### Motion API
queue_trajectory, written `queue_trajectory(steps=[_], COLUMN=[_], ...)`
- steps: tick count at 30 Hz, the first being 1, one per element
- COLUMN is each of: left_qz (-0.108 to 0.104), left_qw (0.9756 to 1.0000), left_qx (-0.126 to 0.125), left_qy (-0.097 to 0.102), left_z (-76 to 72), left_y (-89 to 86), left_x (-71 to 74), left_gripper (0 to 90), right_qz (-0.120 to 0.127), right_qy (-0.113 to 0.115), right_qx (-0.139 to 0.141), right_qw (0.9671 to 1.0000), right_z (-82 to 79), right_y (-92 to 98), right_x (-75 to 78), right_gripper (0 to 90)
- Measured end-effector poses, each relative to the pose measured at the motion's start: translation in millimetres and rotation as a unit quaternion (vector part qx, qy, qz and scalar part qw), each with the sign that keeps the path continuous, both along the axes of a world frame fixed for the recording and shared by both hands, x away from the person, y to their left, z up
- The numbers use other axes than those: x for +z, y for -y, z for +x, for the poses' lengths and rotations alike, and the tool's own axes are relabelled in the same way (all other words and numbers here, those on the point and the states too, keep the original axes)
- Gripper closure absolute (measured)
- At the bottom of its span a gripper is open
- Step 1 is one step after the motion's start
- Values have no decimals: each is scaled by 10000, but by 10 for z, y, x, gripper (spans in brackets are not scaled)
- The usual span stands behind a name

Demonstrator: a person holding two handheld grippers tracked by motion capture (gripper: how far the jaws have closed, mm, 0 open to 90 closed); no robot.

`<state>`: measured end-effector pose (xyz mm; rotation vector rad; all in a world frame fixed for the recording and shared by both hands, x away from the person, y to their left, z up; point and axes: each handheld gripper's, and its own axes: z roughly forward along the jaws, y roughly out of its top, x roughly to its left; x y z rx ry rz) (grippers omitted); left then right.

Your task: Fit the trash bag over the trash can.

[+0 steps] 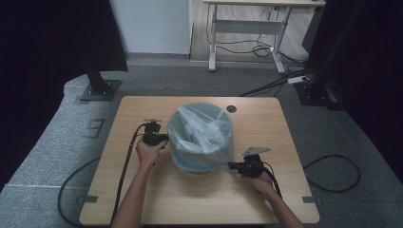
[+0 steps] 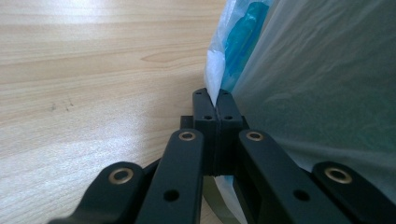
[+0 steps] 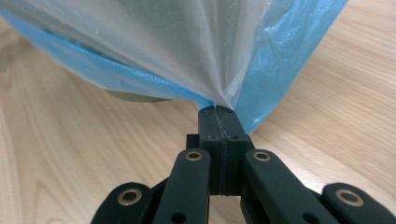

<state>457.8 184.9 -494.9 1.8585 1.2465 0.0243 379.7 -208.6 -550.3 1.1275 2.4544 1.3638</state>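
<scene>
A small round bin (image 1: 202, 159) stands mid-table, lined with a translucent pale-blue plastic bag (image 1: 202, 130) pulled down over its rim and sides. My left gripper (image 1: 164, 138) is at the bin's left side, jaws shut on a fold of the bag (image 2: 212, 88). My right gripper (image 1: 231, 165) is low at the bin's front right, shut on a gathered pinch of the bag's hem (image 3: 224, 100), which is drawn taut toward it. The bag film (image 3: 187, 46) fans out from that pinch. The bin's base (image 3: 135, 96) peeks out under the hem.
The wooden table (image 1: 157, 194) has a cable hole (image 1: 231, 109) at the back. Black cables trail from both grippers off the front edge. A white desk frame (image 1: 247, 28) and floor cables lie beyond on the grey carpet.
</scene>
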Motion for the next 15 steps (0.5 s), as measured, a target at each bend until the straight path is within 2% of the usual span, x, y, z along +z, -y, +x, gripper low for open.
queue_trajectory(steps=[5, 7, 9, 11, 13, 15], left_qz=[58, 117, 407, 382, 366, 322], left_qw=[10000, 9999, 9987, 9976, 9958, 9942], left_qx=[-24, -111, 91, 286, 428, 479], left_qy=[-8, 42, 308, 510, 721, 912], left_z=[-9, -34, -96, -160, -227, -297], left_y=[0, -27, -65, -135, -210, -283], left_x=[-22, 4, 63, 132, 214, 302], left_gripper=[889, 848, 694, 523, 399, 293], right_qz=[63, 77, 179, 378, 616, 751], right_qy=[48, 127, 269, 495, 700, 823], right_qx=[-109, -142, -252, -350, -410, -504], right_qw=[9999, 9998, 9992, 9974, 9948, 9925], right_z=[8, 2, -17, -50, -85, -115], right_y=[33, 36, 58, 96, 137, 172], right_x=[-10, -3, 35, 96, 157, 212], right_gripper=[887, 861, 731, 655, 562, 453])
